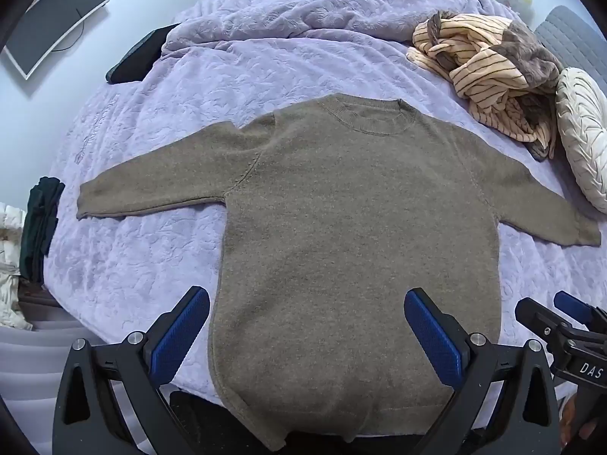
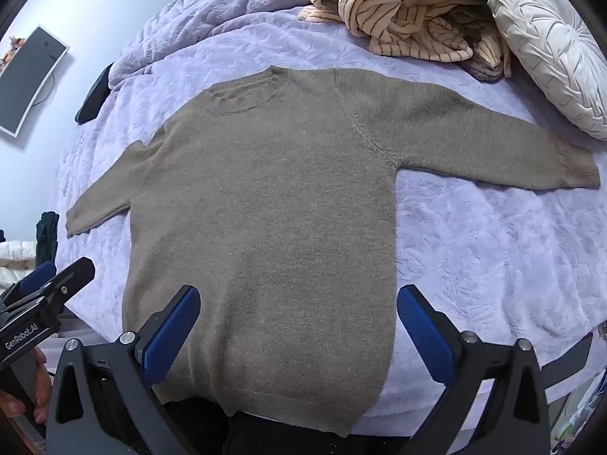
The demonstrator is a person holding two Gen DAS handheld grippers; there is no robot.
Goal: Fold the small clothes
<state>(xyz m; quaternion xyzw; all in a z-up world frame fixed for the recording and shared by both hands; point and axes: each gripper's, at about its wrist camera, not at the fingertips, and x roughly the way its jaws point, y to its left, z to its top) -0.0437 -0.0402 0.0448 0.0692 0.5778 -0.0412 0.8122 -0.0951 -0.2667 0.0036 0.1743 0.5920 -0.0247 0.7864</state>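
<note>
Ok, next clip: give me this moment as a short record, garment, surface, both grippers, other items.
garment: brown sweater, spread flat, front up, both sleeves out, unfolded
surface: bed with lilac quilt
left gripper: open, above the sweater's hem, holding nothing
right gripper: open, above the lower body of the sweater, holding nothing
other items: striped clothes pile and white cushion past the sweater's right sleeve
fold progress: not started

Sweater (image 1: 341,235) hem hangs past bed edge; right gripper (image 1: 561,314) cut off by frame.
</note>
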